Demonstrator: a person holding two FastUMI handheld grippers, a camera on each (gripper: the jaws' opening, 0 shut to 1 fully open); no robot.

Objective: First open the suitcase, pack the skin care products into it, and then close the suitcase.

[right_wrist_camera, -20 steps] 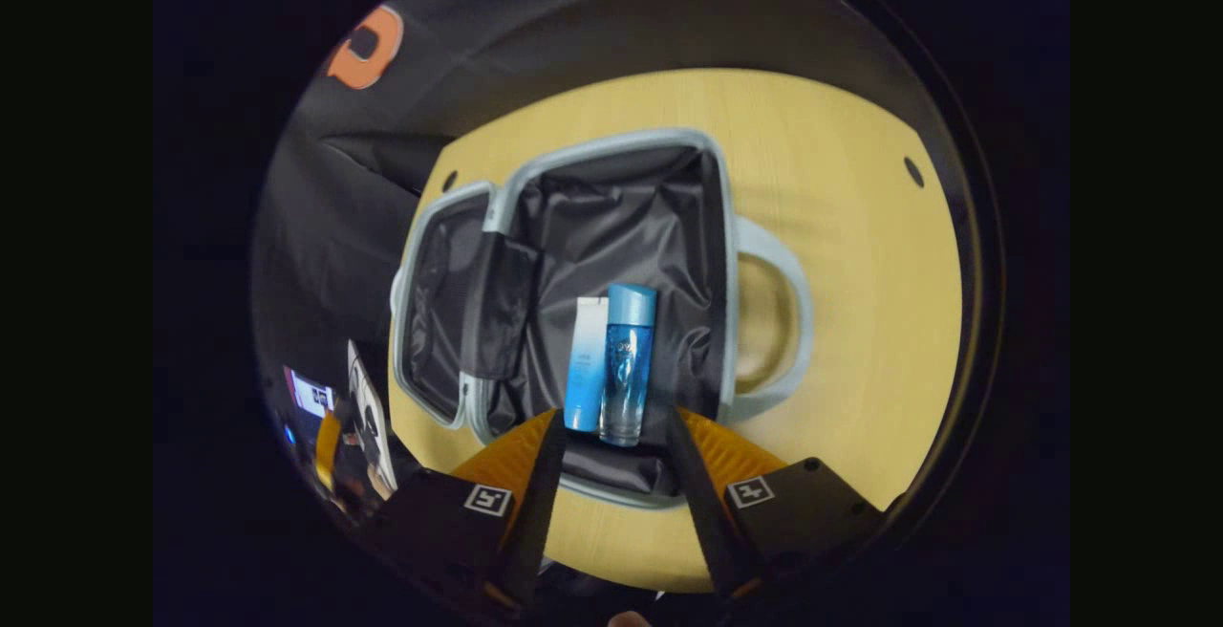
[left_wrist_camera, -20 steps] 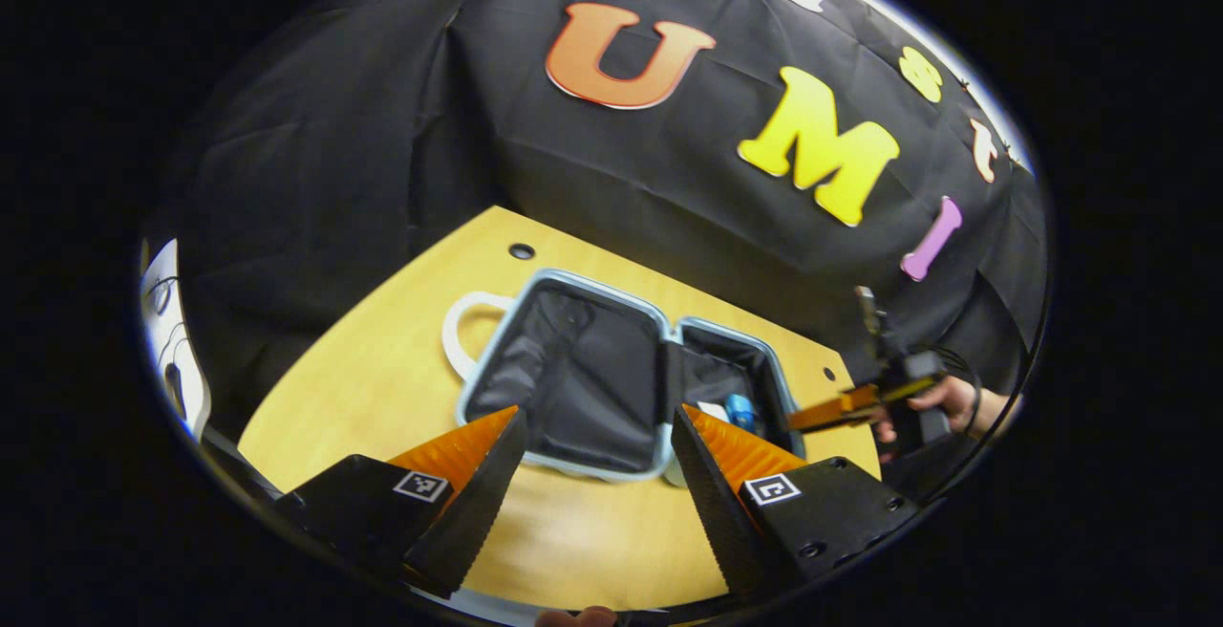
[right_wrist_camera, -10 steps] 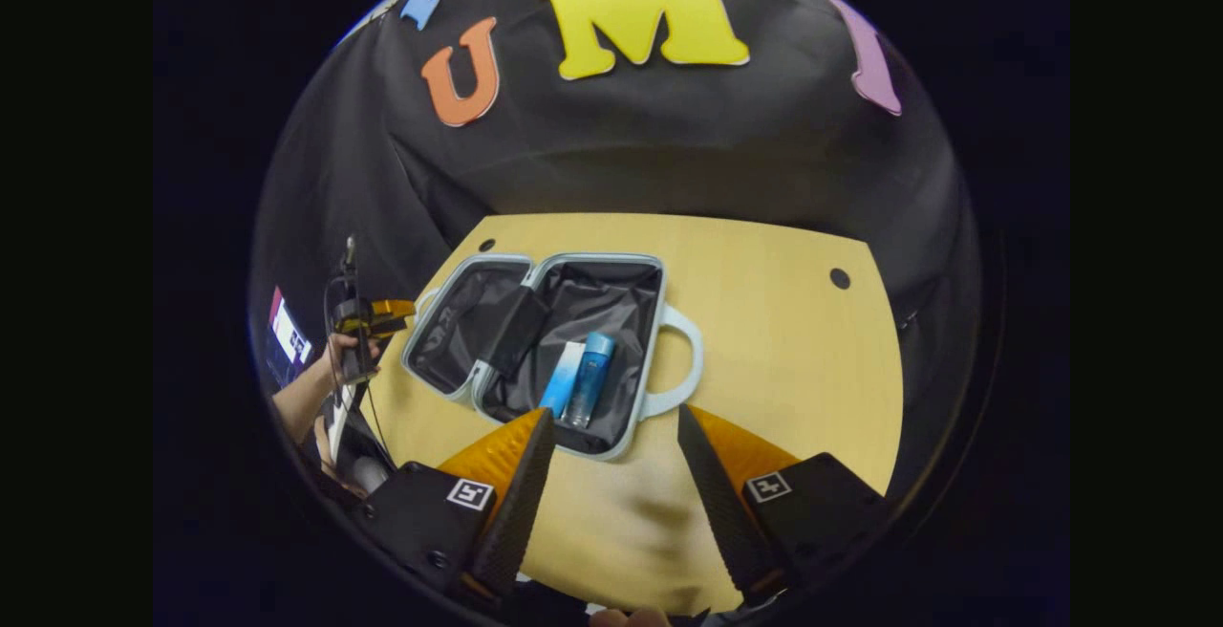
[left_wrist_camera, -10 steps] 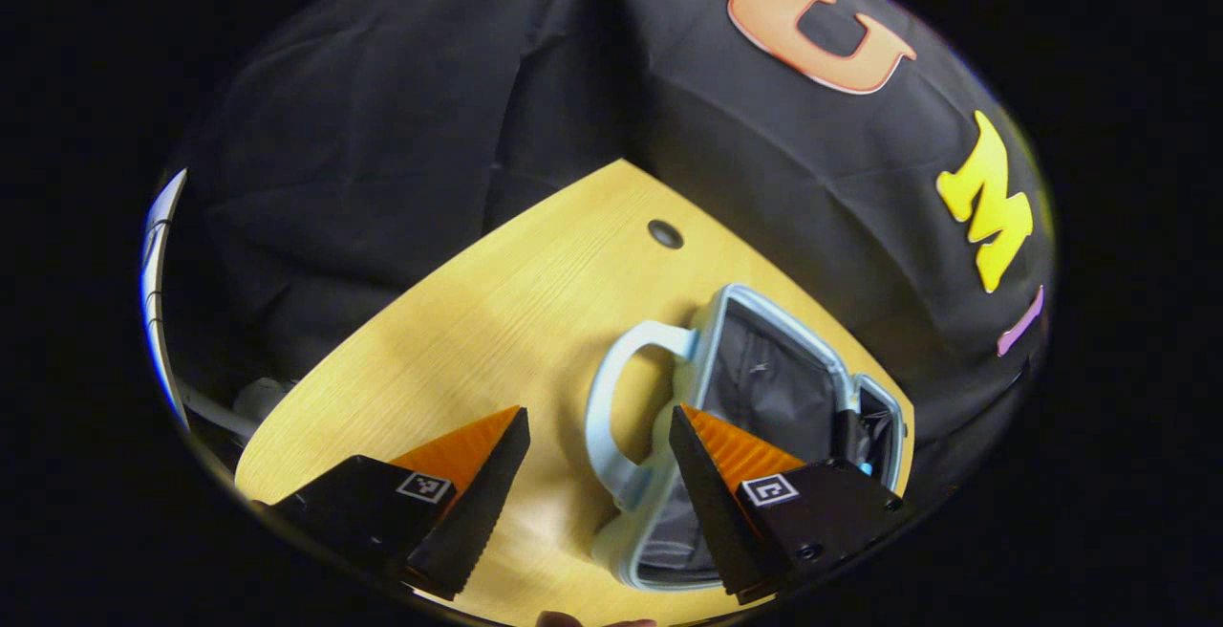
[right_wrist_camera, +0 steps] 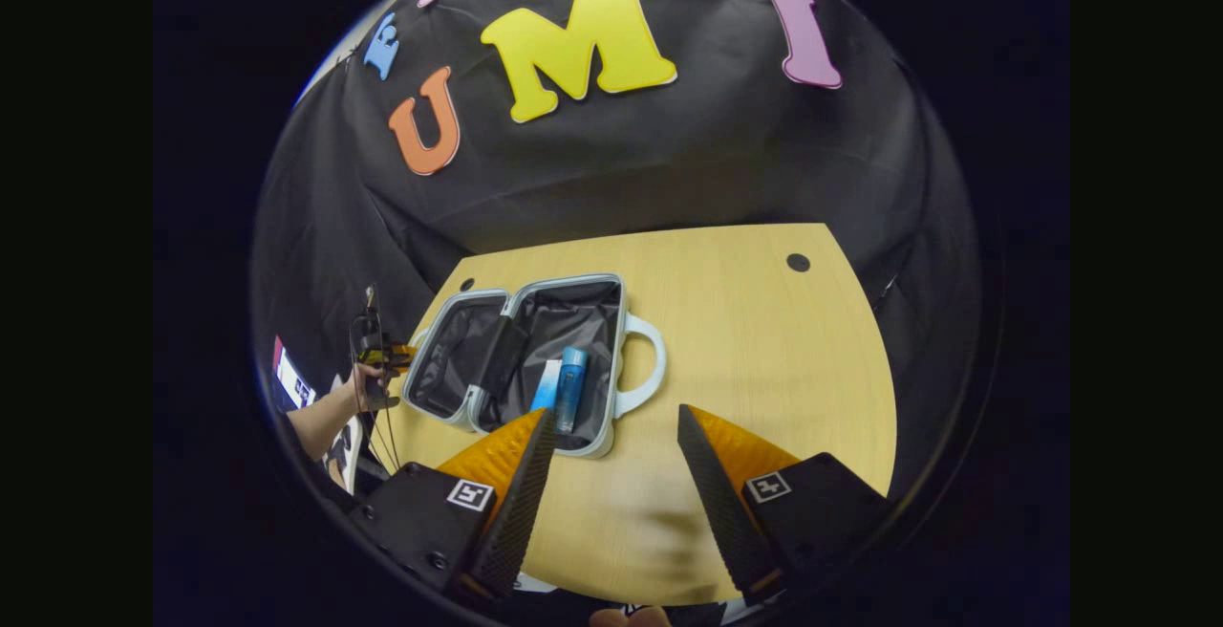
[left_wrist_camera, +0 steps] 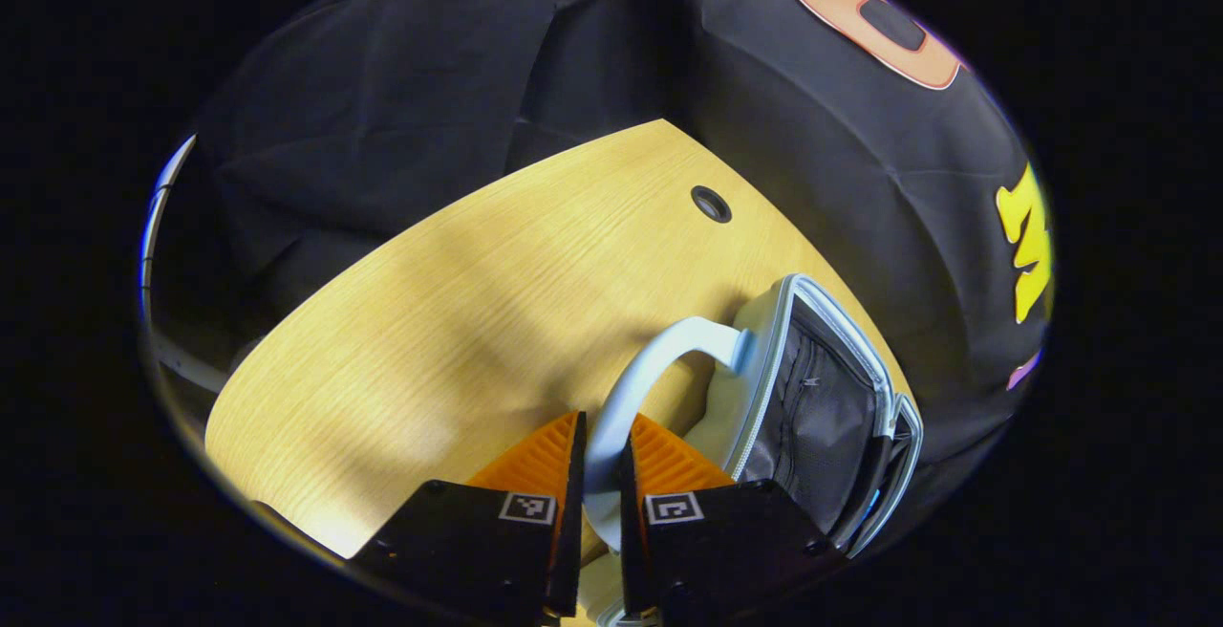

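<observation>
Suitcase (right_wrist_camera: 521, 359) lies open on the table (right_wrist_camera: 764, 340) with two skin care products (right_wrist_camera: 562, 393) packed in its right half — closing remains: left gripper (left_wrist_camera: 600, 484) pinches the handle (left_wrist_camera: 638, 388), right gripper (right_wrist_camera: 611, 474) spread, empty.

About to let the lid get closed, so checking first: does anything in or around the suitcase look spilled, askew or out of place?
Nothing stands out. The suitcase lies open flat on the table, with the two skin care bottles side by side inside.
</observation>
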